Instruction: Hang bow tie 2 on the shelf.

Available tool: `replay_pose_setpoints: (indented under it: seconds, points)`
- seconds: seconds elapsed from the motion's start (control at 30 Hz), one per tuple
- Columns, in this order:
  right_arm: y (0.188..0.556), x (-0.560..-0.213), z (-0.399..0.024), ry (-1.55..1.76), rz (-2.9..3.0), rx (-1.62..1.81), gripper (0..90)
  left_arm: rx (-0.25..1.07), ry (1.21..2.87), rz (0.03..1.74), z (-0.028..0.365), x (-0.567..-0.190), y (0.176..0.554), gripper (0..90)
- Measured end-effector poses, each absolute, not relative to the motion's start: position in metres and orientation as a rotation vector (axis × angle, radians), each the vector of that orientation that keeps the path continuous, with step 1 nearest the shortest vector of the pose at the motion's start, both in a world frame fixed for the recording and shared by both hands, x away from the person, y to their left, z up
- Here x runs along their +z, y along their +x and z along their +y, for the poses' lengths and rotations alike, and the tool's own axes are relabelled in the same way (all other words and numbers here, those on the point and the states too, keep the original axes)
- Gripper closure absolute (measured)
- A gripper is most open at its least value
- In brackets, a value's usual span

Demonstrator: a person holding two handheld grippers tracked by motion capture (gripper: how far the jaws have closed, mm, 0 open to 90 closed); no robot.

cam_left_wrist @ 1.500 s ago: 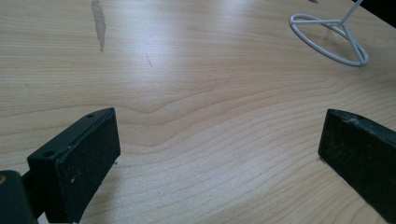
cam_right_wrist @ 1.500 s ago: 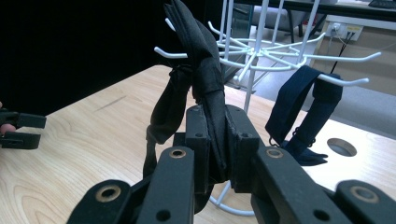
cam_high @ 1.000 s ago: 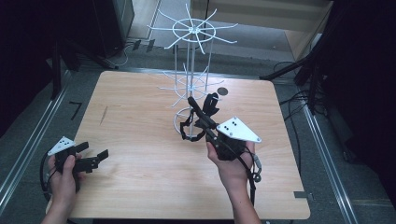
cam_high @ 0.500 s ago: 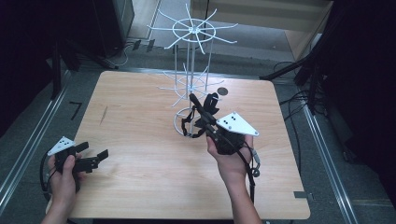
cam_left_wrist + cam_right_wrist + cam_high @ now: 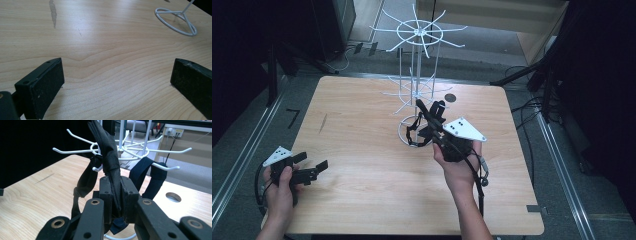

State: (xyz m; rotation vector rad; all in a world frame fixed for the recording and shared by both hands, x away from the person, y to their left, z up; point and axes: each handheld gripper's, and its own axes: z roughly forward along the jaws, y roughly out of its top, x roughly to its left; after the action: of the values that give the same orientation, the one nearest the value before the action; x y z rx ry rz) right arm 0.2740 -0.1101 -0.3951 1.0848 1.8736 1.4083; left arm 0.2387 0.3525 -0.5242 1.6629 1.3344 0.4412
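Observation:
My right gripper (image 5: 430,122) is shut on a black fabric strap (image 5: 413,131) just in front of the white wire hook rack (image 5: 417,34). In the right gripper view the black strap (image 5: 107,152) rises from between the gripper (image 5: 116,186) jaws, and its loop lies against a lower hook of the rack (image 5: 130,147). A dark blue strap (image 5: 150,176) hangs over a neighbouring hook. My left gripper (image 5: 312,161) rests low at the table's front left corner, open, with bare wood between its jaws (image 5: 117,75).
The rack's white ring base (image 5: 404,131) stands mid-table, and its ring base (image 5: 175,22) lies far off in the left gripper view. A round hole (image 5: 450,98) sits in the tabletop behind the rack. Dark cables and stands surround the table (image 5: 362,115).
My right gripper has edged slightly toward the rack with the black strap still in it. The left gripper has stayed in place.

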Motion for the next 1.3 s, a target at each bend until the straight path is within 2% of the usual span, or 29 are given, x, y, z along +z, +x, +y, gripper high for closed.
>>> replay_pose_setpoints:
  seconds: [0.73, 0.83, 0.87, 0.9, 0.93, 1.0, 1.27, 1.3]
  points:
    - [0.294, -0.407, -0.103, 1.138, 1.853, 1.400, 81.1, 0.442, 1.663, 1.332, 0.352, -0.524, 0.239, 0.0]
    - [0.295, -0.408, -0.105, 1.143, 1.860, 1.411, 75.9, 0.441, 1.665, 1.333, 0.352, -0.524, 0.239, 0.0]
    - [0.295, -0.409, -0.106, 1.151, 1.856, 1.423, 67.2, 0.440, 1.664, 1.333, 0.353, -0.524, 0.239, 0.0]
    - [0.295, -0.410, -0.107, 1.151, 1.851, 1.427, 62.1, 0.441, 1.665, 1.334, 0.352, -0.524, 0.239, 0.0]
    - [0.295, -0.410, -0.107, 1.151, 1.851, 1.427, 62.1, 0.441, 1.665, 1.334, 0.352, -0.524, 0.239, 0.0]
    - [0.295, -0.413, -0.111, 1.166, 1.847, 1.441, 52.2, 0.442, 1.666, 1.333, 0.352, -0.524, 0.239, 0.0]
    - [0.292, -0.421, -0.124, 1.175, 1.844, 1.440, 41.9, 0.442, 1.665, 1.334, 0.352, -0.524, 0.239, 0.0]
    - [0.290, -0.421, -0.128, 1.187, 1.846, 1.440, 38.2, 0.442, 1.664, 1.334, 0.352, -0.524, 0.239, 0.0]
